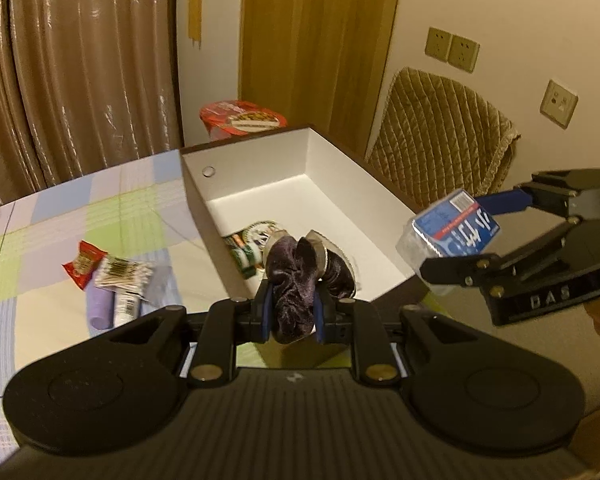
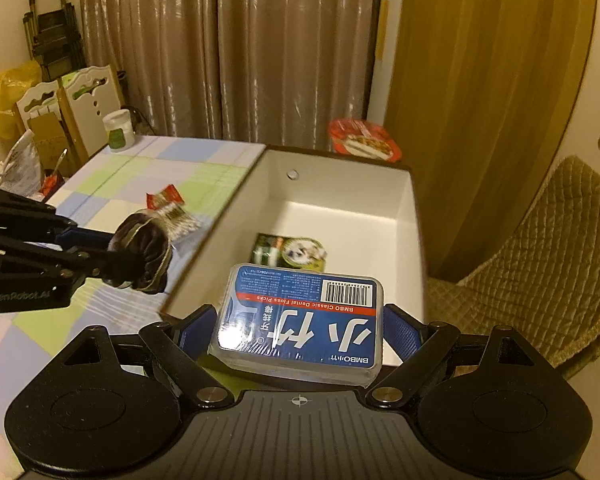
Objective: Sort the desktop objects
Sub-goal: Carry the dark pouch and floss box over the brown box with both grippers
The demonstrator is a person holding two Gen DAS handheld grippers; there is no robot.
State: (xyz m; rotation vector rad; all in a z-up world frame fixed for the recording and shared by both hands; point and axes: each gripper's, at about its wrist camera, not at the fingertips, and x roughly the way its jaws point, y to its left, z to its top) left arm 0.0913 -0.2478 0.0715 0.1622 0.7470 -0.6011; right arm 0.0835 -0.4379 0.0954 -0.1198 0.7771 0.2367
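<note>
Left gripper [image 1: 292, 312] is clamped on a dark velvet scrunchie [image 1: 296, 280], held above the near edge of the white box [image 1: 300, 184]. Right gripper [image 2: 300, 332] is pinched wide on a floss pick case [image 2: 300, 320], also over the box. A green packet [image 2: 288, 250] lies inside; cotton swabs [image 1: 124, 274] remain on the checked tablecloth [image 1: 60, 208].

Brown curtains [image 2: 228, 48] hang behind the table, a quilted chair [image 1: 440, 132] beside wall sockets [image 1: 452, 46].

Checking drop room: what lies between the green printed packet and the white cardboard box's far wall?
Only bare white box floor, clearest in the right wrist view.
</note>
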